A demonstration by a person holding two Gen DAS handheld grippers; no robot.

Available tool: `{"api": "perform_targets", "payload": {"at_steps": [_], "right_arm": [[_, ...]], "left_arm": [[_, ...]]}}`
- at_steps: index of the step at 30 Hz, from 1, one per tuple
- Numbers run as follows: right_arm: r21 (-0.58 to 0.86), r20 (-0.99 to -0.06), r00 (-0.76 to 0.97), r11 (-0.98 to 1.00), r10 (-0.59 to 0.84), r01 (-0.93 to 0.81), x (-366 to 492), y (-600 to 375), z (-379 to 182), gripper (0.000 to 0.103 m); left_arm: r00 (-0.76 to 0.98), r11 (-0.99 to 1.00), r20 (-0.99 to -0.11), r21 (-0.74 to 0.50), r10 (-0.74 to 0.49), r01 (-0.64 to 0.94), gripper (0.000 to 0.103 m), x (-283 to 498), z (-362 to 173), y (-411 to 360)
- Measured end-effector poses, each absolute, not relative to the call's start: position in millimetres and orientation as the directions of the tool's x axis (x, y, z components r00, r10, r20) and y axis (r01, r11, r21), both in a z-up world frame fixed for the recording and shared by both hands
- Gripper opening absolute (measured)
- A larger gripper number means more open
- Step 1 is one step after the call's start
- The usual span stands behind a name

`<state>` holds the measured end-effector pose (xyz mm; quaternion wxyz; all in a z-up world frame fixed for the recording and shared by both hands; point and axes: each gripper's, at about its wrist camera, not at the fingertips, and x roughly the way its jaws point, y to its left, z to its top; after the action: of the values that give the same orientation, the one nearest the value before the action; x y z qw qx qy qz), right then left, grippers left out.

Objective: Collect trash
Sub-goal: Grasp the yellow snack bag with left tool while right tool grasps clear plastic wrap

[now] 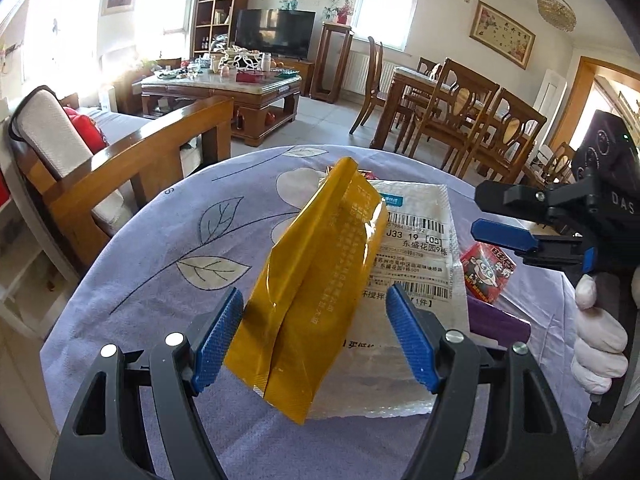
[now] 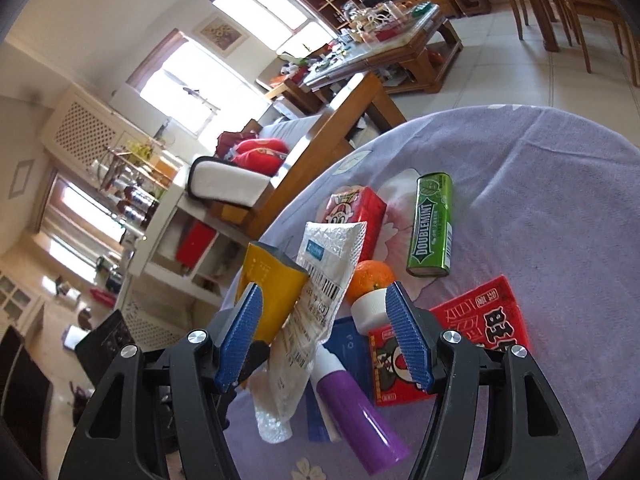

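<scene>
A yellow foil packet (image 1: 316, 280) lies on a white bubble mailer (image 1: 416, 248) with a shipping label, on the lilac flowered tablecloth (image 1: 168, 248). My left gripper (image 1: 316, 336) is open, its blue pads either side of the packet's near end without touching it. My right gripper (image 2: 324, 336) is open over the table; it also shows at the right of the left wrist view (image 1: 476, 210). Below it lie the mailer (image 2: 320, 300), the yellow packet (image 2: 272, 284), a purple bottle (image 2: 352, 408) with a white cap, and red snack packets (image 2: 480, 324).
A green Doublemint box (image 2: 432, 228), an orange (image 2: 370, 278), a red carton (image 2: 356, 212) and a blue packet (image 2: 352, 352) lie on the table. A wooden sofa (image 1: 132, 160) stands left of the table, dining chairs (image 1: 472, 120) beyond it.
</scene>
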<state>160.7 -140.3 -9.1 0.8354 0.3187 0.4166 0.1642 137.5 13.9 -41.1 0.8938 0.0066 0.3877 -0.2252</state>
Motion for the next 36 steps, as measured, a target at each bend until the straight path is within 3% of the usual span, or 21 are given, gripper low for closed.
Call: {"api": "perform_targets", "payload": {"at_steps": [8,11,13,16,19,36], "right_arm": [[0.705,-0.589,0.557,0.709,0.586,0.0,187,-128,-27,0.052],[0.709,-0.583,0.545,0.705,0.602,-0.02,193,-123,-31,0.039],[0.714,-0.579,0.531,0.699,0.619,-0.036,195,-118,-34,0.022],[0.716,-0.572,0.521,0.696,0.633,-0.059,194,-111,-35,0.01],[0.727,-0.549,0.527,0.682,0.649,-0.082,189,-113,-32,0.007],[0.634,-0.509,0.67,0.762,0.54,-0.132,123,-145,20,0.006]], "left_arm": [[0.556,0.879,-0.713,-0.185,-0.427,0.438,0.069,141,-44,10],[0.542,0.873,-0.713,-0.21,-0.445,0.44,0.059,142,-47,12],[0.538,0.872,-0.71,-0.229,-0.454,0.433,0.048,143,-47,15],[0.536,0.872,-0.708,-0.244,-0.459,0.424,0.042,144,-48,18],[0.542,0.868,-0.698,-0.248,-0.468,0.43,0.037,140,-46,17],[0.658,0.872,-0.578,-0.246,-0.483,0.423,0.033,112,-21,23]]}}
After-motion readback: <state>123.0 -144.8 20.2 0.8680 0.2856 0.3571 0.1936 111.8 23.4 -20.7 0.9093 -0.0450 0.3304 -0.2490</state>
